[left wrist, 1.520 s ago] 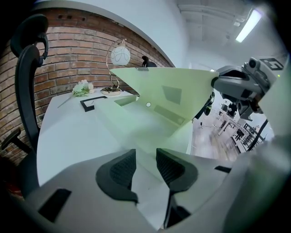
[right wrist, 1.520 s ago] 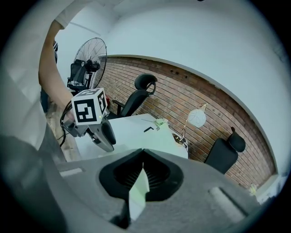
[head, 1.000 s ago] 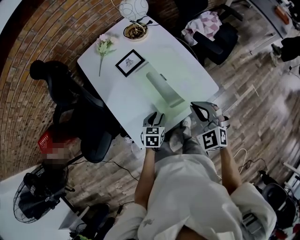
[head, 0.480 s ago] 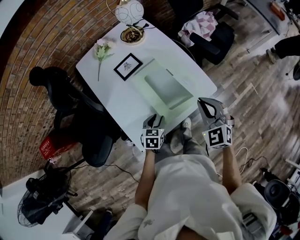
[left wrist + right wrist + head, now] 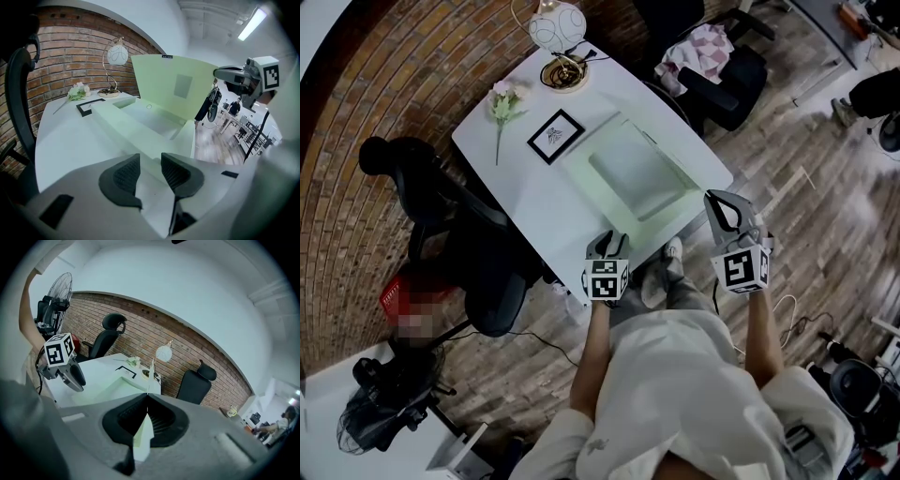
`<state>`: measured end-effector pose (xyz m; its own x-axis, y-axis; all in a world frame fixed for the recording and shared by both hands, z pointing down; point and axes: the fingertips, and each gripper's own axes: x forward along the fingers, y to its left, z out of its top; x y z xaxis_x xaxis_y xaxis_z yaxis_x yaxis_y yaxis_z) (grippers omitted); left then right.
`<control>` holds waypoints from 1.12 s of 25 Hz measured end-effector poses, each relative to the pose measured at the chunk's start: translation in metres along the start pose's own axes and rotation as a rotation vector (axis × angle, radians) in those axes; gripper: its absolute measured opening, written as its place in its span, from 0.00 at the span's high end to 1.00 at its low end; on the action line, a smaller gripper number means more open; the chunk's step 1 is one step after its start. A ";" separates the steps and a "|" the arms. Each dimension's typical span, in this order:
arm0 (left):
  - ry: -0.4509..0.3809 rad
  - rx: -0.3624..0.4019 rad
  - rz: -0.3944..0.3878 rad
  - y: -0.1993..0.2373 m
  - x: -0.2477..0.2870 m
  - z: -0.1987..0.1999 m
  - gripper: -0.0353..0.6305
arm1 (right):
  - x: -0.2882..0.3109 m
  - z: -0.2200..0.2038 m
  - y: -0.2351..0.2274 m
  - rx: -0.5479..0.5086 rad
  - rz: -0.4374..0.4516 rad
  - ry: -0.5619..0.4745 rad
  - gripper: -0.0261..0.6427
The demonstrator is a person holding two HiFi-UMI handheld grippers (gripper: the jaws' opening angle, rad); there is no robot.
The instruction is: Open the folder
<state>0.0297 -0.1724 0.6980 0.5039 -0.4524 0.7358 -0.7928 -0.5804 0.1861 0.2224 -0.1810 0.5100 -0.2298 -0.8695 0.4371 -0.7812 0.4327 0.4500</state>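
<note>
A pale green folder [image 5: 633, 178] lies on the white table [image 5: 534, 202]. Its cover [image 5: 176, 86] stands raised, well off the body. My right gripper [image 5: 720, 202] is past the table's right corner, shut on the free edge of that cover [image 5: 143, 437]. It also shows in the left gripper view [image 5: 225, 75]. My left gripper [image 5: 609, 242] rests at the table's near edge, beside the folder's near corner. Its pads [image 5: 125, 174] stand a little apart, with only pale surface showing between them. The right gripper view catches it [image 5: 75, 376] at the left.
A black picture frame [image 5: 556, 133], a flower sprig [image 5: 504, 101] and a globe lamp [image 5: 558, 28] sit at the table's far end. A black office chair [image 5: 450, 216] stands left, another chair with cloth [image 5: 717, 66] behind. A fan [image 5: 380, 408] is on the floor.
The right gripper has drawn the cover's edge rightward and slightly up, swinging the folder wider open. The left gripper has stayed put.
</note>
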 end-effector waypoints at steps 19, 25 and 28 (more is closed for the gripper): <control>0.004 0.006 -0.001 -0.001 0.000 0.001 0.73 | -0.002 -0.016 -0.028 0.046 -0.076 0.031 0.95; 0.007 0.008 -0.004 0.001 0.000 0.000 0.73 | -0.001 -0.016 -0.029 0.046 -0.083 0.036 0.95; 0.007 0.010 -0.007 0.000 0.000 0.001 0.73 | -0.001 -0.015 -0.028 0.045 -0.082 0.037 0.95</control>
<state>0.0299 -0.1733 0.6977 0.5068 -0.4435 0.7392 -0.7857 -0.5905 0.1843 0.2536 -0.1888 0.5088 -0.1437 -0.8918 0.4289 -0.8219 0.3490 0.4503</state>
